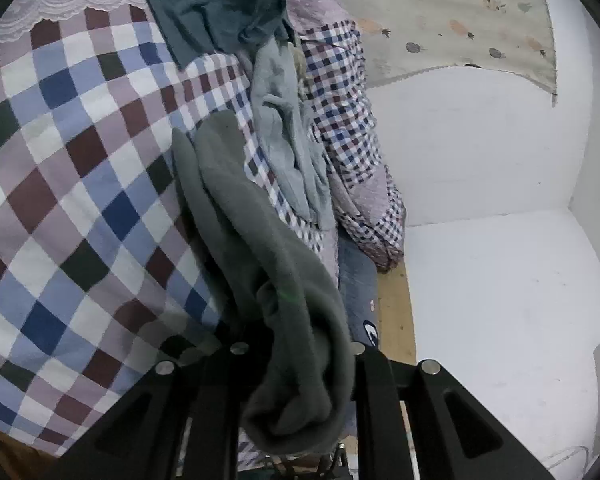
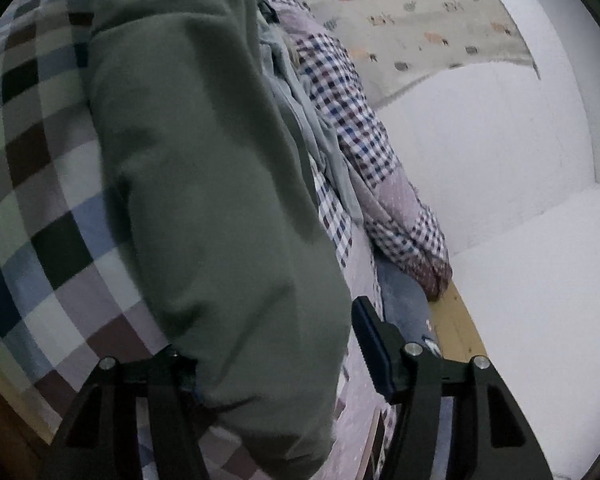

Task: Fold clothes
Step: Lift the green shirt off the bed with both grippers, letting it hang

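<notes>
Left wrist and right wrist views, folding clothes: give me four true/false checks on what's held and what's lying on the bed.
1. The green garment is bunched between the left gripper's fingers. True.
2. The dark teal garment lies on the white floor. False: it lies on the checkered bedspread.
3. The right gripper is open. True: its fingers stand wide apart, with the green garment draped between them.
4. The bedspread is plain white. False: it has blue, maroon and white checks.

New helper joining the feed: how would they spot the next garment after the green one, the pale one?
Start at the checked bedspread. Along its wall-side edge lies a crumpled light grey-blue garment, beyond the olive-green garment and below the dark teal pile. It is the palest piece.
</notes>
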`<action>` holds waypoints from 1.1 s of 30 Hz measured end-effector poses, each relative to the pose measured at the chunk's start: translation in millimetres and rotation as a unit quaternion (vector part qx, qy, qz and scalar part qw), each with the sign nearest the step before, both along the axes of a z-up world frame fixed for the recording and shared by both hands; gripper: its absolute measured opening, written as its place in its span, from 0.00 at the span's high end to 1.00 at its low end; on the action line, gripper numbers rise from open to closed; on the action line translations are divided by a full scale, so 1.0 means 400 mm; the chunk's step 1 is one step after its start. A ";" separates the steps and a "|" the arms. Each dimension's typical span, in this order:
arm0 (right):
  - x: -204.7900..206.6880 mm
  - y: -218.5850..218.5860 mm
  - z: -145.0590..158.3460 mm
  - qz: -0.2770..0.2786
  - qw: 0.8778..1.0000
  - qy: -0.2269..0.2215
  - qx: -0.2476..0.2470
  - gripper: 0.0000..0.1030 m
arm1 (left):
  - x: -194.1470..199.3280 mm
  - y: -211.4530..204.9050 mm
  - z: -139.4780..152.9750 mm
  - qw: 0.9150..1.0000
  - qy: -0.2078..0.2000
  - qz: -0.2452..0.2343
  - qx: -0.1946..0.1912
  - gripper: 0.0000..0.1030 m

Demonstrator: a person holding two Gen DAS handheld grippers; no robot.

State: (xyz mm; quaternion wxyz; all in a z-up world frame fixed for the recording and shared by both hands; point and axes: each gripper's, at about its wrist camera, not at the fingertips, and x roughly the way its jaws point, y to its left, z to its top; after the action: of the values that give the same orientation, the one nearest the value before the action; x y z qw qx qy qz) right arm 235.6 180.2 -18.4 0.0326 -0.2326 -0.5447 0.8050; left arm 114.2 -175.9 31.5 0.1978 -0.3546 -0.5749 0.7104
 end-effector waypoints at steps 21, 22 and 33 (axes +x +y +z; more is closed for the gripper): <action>0.067 0.014 0.575 0.070 0.991 0.061 -0.100 0.91 | 0.173 -0.041 0.434 0.992 0.098 0.042 -0.074 0.87; 0.078 0.015 0.613 0.072 0.990 0.055 -0.106 0.91 | 0.189 -0.044 0.466 0.991 0.101 0.043 -0.073 0.87; -0.006 0.066 0.786 0.073 0.961 -0.162 -0.211 0.90 | 0.111 -0.060 0.416 0.996 -0.037 0.022 -0.074 0.87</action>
State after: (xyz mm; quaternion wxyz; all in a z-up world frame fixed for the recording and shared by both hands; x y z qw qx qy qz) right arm 233.1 206.6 296.0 -0.1649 -0.3207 -0.3766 0.8533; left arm 158.4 -199.9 198.0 0.1339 -0.3814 -0.5350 0.7419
